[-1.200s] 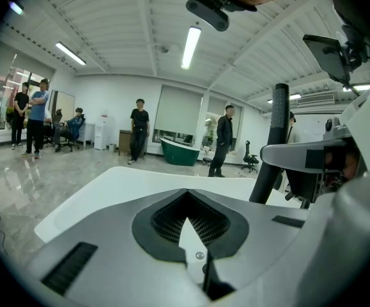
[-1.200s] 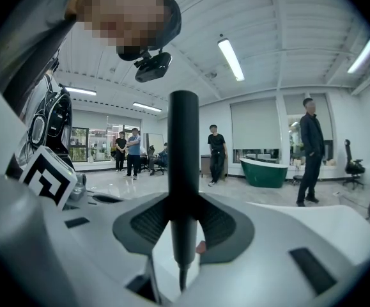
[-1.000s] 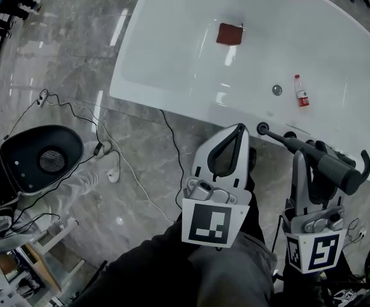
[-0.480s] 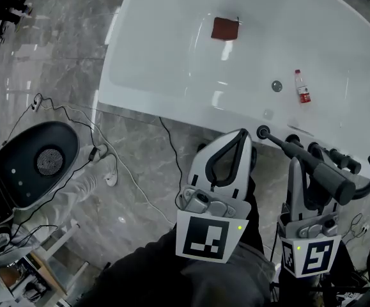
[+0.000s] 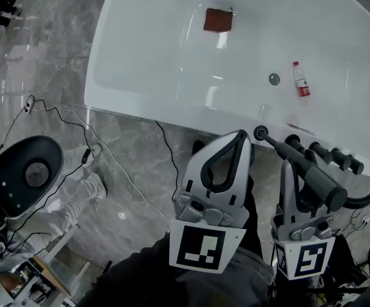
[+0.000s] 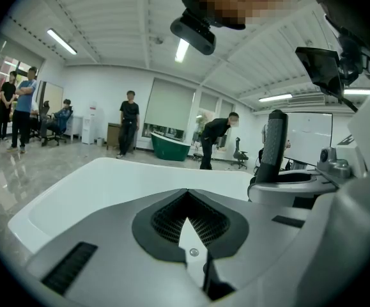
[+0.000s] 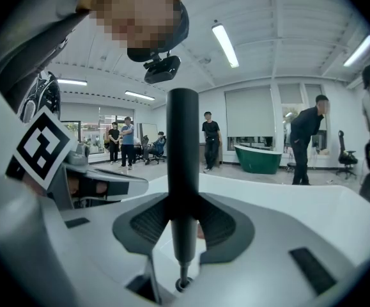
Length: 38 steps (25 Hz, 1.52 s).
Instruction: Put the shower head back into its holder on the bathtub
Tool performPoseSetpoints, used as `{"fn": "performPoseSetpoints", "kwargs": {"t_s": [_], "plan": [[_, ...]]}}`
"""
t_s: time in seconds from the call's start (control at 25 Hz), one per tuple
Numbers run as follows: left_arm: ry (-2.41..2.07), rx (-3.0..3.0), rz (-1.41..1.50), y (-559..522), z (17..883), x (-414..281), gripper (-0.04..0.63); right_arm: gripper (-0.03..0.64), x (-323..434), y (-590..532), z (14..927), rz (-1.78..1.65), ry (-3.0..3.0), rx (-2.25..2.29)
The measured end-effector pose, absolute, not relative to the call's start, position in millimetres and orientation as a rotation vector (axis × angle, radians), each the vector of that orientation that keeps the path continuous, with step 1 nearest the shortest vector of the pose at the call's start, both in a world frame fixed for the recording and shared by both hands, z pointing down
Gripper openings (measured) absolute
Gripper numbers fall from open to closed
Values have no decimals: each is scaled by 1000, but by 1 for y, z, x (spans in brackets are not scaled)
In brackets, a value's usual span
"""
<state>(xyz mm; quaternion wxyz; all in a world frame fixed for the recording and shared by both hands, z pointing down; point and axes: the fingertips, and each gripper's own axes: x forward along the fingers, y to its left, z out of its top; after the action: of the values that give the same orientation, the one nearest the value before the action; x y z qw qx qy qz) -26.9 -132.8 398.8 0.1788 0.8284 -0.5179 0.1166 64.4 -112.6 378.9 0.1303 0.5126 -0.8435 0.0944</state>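
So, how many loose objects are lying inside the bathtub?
2. A brown-red square pad lies at the far side of the bathtub; a small bottle with a red label is right of the drain. More may lie out of frame.

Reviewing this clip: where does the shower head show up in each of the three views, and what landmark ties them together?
Head view: the shower head is at lower right, slanting down and right from beside the bathtub rim.
Left gripper view: it is the upright dark bar right of centre.
Right gripper view: it stands upright at centre, clamped between the jaws.
Shared landmark: the white bathtub, beyond the jaws in both gripper views.
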Motion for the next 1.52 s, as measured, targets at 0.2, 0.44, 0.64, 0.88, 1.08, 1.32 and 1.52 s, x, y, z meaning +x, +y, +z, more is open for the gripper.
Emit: {"fn": "performPoseSetpoints", "kwargs": {"t_s": [0.2,0.44,0.64,0.88,1.08,1.32,1.52], "plan": [[-1463,2331,314,-137,409,-30,3,143,61,-111,397,257,-2439,1473],[-1448,2313,313,-139,424,-28,3,143,63,-114,418,270,-2419,1473],[-1430,2306,311,-142,433,-28,3,143,64,-116,432,292,-2397,1473],[-1419,2302,320,-145,442,-27,3,143,65,-116,449,317,-2385,1465],[-1412,2296,334,-143,453,-28,3,143,65,-115,465,319,-2372,1457],[-1404,2286,347,-140,462,-29,3,143,65,-114,479,326,-2362,1460],[-1398,2280,354,-138,469,-31,3,143,64,-111,490,330,-2353,1458]]}}
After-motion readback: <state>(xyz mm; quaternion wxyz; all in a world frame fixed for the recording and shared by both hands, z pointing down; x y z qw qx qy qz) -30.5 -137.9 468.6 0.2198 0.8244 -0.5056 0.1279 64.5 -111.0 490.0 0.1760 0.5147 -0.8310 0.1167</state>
